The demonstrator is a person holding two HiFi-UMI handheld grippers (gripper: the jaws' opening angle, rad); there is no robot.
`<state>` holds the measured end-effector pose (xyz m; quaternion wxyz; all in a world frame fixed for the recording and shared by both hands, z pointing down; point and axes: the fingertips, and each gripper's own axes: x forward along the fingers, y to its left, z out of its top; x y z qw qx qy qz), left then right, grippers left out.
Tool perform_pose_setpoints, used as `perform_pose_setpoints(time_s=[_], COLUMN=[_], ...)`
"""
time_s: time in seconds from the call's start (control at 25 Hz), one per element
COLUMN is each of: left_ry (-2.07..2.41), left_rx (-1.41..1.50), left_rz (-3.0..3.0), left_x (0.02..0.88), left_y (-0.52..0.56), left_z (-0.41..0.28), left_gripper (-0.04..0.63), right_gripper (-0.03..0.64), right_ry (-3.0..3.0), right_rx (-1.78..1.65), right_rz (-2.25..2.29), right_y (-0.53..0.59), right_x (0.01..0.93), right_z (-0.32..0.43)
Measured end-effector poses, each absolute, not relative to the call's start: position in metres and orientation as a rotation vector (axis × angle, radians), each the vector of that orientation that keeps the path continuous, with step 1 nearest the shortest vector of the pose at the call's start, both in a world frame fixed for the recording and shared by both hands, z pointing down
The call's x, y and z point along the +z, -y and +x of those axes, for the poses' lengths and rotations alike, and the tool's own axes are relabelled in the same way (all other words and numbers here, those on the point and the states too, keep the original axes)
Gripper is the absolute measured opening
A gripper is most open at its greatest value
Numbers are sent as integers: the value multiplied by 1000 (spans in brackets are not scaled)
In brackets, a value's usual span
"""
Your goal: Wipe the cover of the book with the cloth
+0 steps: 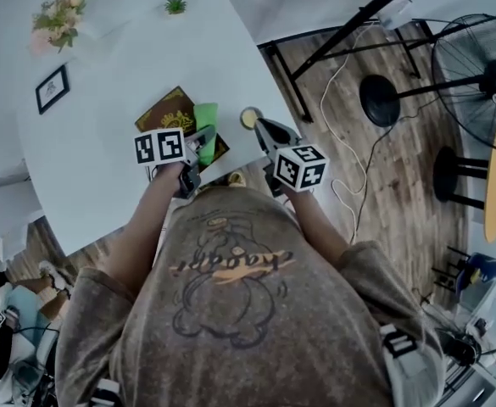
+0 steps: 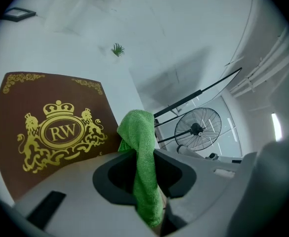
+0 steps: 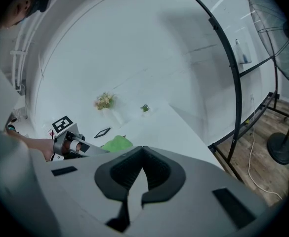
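Observation:
A brown book (image 2: 50, 132) with a gold crest and the letters RW lies flat on the white table (image 1: 103, 185). In the head view the book (image 1: 173, 108) shows just beyond my left gripper (image 1: 201, 140). That gripper (image 2: 139, 154) is shut on a green cloth (image 2: 139, 142). The cloth (image 1: 205, 130) hangs out past the jaws over the book's right edge. My right gripper (image 1: 264, 130) hovers to the right of the book, over the table's right edge. Its jaws (image 3: 143, 149) meet at the tips with nothing between them. From there I also see the cloth (image 3: 117, 143).
A small round tan object (image 1: 249, 118) sits near the table's right edge beside the right gripper. Farther back stand a picture frame (image 1: 52, 87), a flower bunch (image 1: 58, 15) and a small green plant (image 1: 175, 4). A fan (image 1: 476, 58) and a black frame (image 1: 349, 28) stand on the wooden floor to the right.

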<state>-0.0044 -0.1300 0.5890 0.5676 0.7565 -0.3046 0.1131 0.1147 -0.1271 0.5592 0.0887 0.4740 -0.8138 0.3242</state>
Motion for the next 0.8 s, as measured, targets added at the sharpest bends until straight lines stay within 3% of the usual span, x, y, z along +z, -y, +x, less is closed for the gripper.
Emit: perform_pose_setpoints(time_s=[0.56,0.8], left_ry=[546,575], left_rx=[221,106], left_rz=[1778,1836], left_x=[576,542], left_y=[100,122], left_z=[34,3], left_gripper=[80,80], right_gripper=[2,2], right_ry=[2418,2428], right_rx=[953,943], right_rz=[1435,1429], right_y=[128,133], right_x=[551,549], right_z=[123,120])
